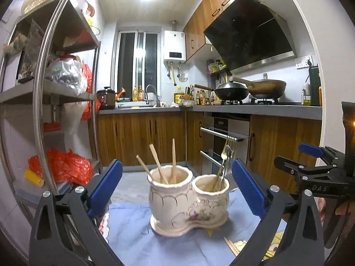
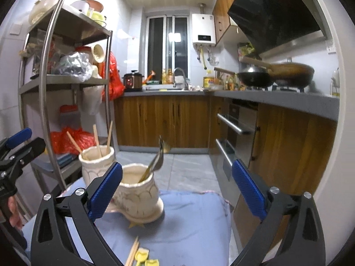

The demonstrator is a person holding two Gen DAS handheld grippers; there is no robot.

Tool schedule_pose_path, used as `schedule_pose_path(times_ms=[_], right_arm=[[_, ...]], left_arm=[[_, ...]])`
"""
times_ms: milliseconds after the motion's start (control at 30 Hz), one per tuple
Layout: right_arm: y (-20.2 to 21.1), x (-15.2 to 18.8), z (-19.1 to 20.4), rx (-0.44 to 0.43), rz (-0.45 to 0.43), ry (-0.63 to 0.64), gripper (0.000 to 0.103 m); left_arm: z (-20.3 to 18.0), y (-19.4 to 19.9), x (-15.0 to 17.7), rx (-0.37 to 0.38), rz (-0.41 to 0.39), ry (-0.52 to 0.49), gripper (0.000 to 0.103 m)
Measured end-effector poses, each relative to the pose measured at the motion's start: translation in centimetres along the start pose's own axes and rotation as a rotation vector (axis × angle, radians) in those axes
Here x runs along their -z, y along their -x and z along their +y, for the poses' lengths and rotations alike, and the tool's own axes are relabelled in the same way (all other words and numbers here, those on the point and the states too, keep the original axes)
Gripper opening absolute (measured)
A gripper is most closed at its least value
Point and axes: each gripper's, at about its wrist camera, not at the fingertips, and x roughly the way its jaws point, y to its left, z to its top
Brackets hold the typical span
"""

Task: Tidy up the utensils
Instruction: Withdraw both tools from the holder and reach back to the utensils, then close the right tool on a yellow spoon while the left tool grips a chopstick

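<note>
A cream ceramic twin-cup holder (image 1: 188, 206) (image 2: 137, 197) stands on a light blue cloth (image 1: 177, 246) (image 2: 190, 226). Its left cup holds three wooden chopsticks (image 1: 158, 166) (image 2: 97, 139); its right cup holds a metal fork and spoon (image 1: 224, 166) (image 2: 155, 161). More wooden chopsticks (image 1: 231, 247) (image 2: 133, 252) lie on the cloth near the front. My left gripper (image 1: 177, 188) is open, its blue pads either side of the holder but short of it, nothing between them. My right gripper (image 2: 177, 190) is open too, with the holder beside its left pad (image 2: 104, 192). In the left wrist view the right gripper (image 1: 295, 161) shows at the right edge.
A steel shelf rack (image 1: 44, 88) (image 2: 55, 88) with bags stands close on the left. Wooden cabinets and an oven (image 1: 221, 139) (image 2: 235, 133) line the right, with pans (image 1: 250, 88) on the stove. A hand (image 2: 13, 210) grips the left tool. Tiled floor (image 2: 188, 168) lies beyond the cloth.
</note>
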Motion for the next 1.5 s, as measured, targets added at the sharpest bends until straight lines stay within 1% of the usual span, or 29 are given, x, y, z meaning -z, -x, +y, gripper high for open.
schedule_pose_path(times_ms=[133,267,433,567,667,767,833,900,967,1133,1300,1333,1367,1400,1467,1500], right_arm=[[0.6,1.3,-0.9,0.008,0.031,-0.016,0.098],[0.7,2.8,-2.1,0.012,0.087,-0.044,0.098],[0.6,4.9,-2.3,0.028,0.164,-0.006,0.098],[0.6,6.4,-2.3,0.022,0.230,0.022,0.098],[0.5,7.5,-2.1,-0.003,0.287,0.037,0.098],[0.1,8.5,-1.3,-0.036,0.352,0.064,0.098],[0.0,9.3,-0.6,-0.047,0.389,0.092,0.098],[-0.2,10.3,0.0,-0.058,0.446,0.122,0.098],[-0.2,10.9,0.4,-0.072,0.482,0.135,0.098],[-0.3,11.7,0.5,-0.104,0.543,0.134,0.098],[-0.7,12.3,1.1,-0.122,0.582,0.148,0.095],[-0.8,12.4,1.3,-0.129,0.585,0.153,0.093],[-0.8,12.5,1.6,-0.138,0.593,0.162,0.084],[-1.0,12.7,1.8,-0.143,0.604,0.169,0.078],[-1.3,13.0,2.1,-0.153,0.629,0.178,0.057],[-1.4,13.2,2.2,-0.161,0.642,0.182,0.053]], left_arm=[[-0.1,0.2,1.4,0.000,0.057,0.001,0.097],[-0.2,-0.3,3.0,0.026,0.139,0.012,0.097],[-0.9,-1.4,4.9,0.065,0.243,0.007,0.097],[-0.7,-3.1,6.7,0.098,0.365,0.054,0.097],[-0.5,-4.2,7.9,0.115,0.454,0.079,0.097],[-0.6,-4.8,8.9,0.120,0.506,0.069,0.097],[-1.1,-5.1,9.5,0.115,0.535,0.043,0.097],[-1.9,-5.4,10.1,0.126,0.573,0.007,0.097],[-2.7,-5.7,10.6,0.143,0.613,-0.022,0.097],[-3.9,-6.0,11.7,0.158,0.663,-0.071,0.097],[-4.1,-6.3,11.9,0.173,0.695,-0.054,0.097],[-4.1,-6.4,11.9,0.178,0.706,-0.049,0.097],[-4.1,-6.4,12.2,0.182,0.717,-0.043,0.097],[-4.2,-6.4,12.3,0.185,0.728,-0.038,0.097],[-4.3,-6.5,12.6,0.184,0.746,-0.042,0.097],[-4.4,-6.5,12.7,0.184,0.748,-0.044,0.097]])
